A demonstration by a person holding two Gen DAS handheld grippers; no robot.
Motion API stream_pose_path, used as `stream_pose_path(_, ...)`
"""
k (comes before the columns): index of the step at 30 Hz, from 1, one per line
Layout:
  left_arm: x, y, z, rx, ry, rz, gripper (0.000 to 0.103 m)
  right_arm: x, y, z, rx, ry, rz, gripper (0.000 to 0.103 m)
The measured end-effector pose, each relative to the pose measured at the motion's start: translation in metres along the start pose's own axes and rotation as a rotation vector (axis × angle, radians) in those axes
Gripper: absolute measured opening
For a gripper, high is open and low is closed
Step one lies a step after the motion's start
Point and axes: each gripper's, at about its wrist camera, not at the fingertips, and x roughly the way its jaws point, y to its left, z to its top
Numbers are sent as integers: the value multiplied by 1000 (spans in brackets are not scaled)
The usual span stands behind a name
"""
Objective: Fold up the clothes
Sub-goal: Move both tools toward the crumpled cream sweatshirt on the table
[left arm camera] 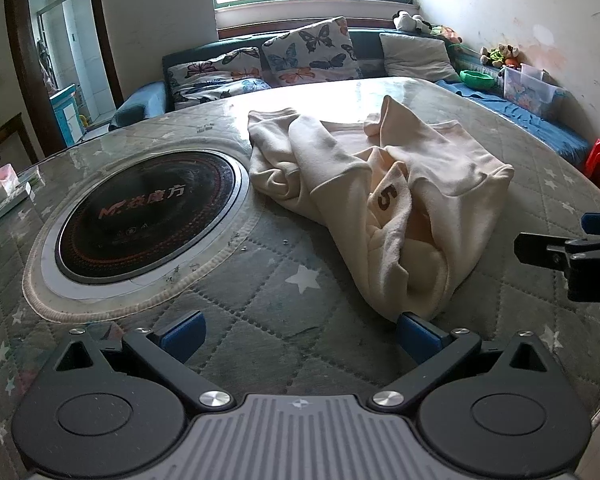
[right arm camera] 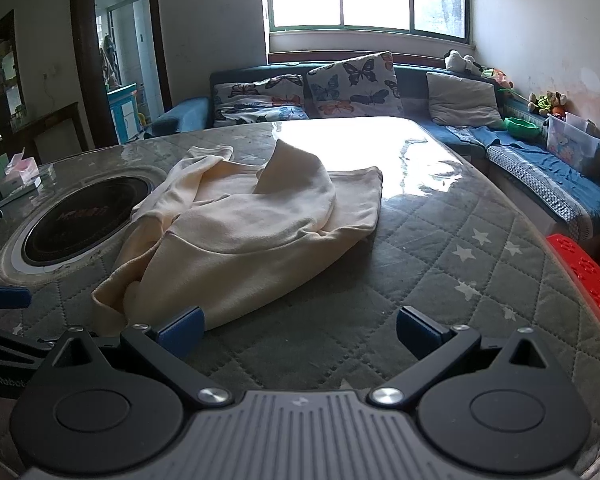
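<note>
Both grippers sit low at the near edge of the table [left arm camera: 260,280], and neither one has cloth in it; the left gripper [left arm camera: 300,330] is spread wide, blue pads apart, its right pad [left arm camera: 414,330] just at the nearest tip of the cream sweatshirt [left arm camera: 380,184] but closing on nothing; the right gripper [right arm camera: 300,330] is likewise released, jaws wide, its left pad [right arm camera: 184,328] just beside the garment's near hem, quilted cover showing between the fingers. The cream sweatshirt [right arm camera: 260,216] lies crumpled in a heap toward the middle of the table, a sleeve folded across the body, a brown number 5 [left arm camera: 386,198] peeking out from a fold on the near side; to its left, set into the table, is the round black cooktop [left arm camera: 148,216], and the cloth's left edge comes right up beside its rim. The right gripper's tip [left arm camera: 540,252] pokes in at the right edge of the left wrist view, off to the side of the garment. At the far left edge of the table stands a pink tissue box [right arm camera: 20,170]; beyond the far edge, a sofa with butterfly cushions [right arm camera: 352,84] under the window, and a red stool [right arm camera: 580,276] off the right edge.
</note>
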Motion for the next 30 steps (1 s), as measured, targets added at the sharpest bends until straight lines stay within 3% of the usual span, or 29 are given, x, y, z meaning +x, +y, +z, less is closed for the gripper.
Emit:
stream_pose_path(18, 0, -1, 7, 2, 0, -11, 103, 1, 6, 6, -24, -5, 23, 103)
stream_pose_path(30, 2, 4, 28, 0, -20, -14, 103, 7, 7, 31, -50, -36, 52, 103)
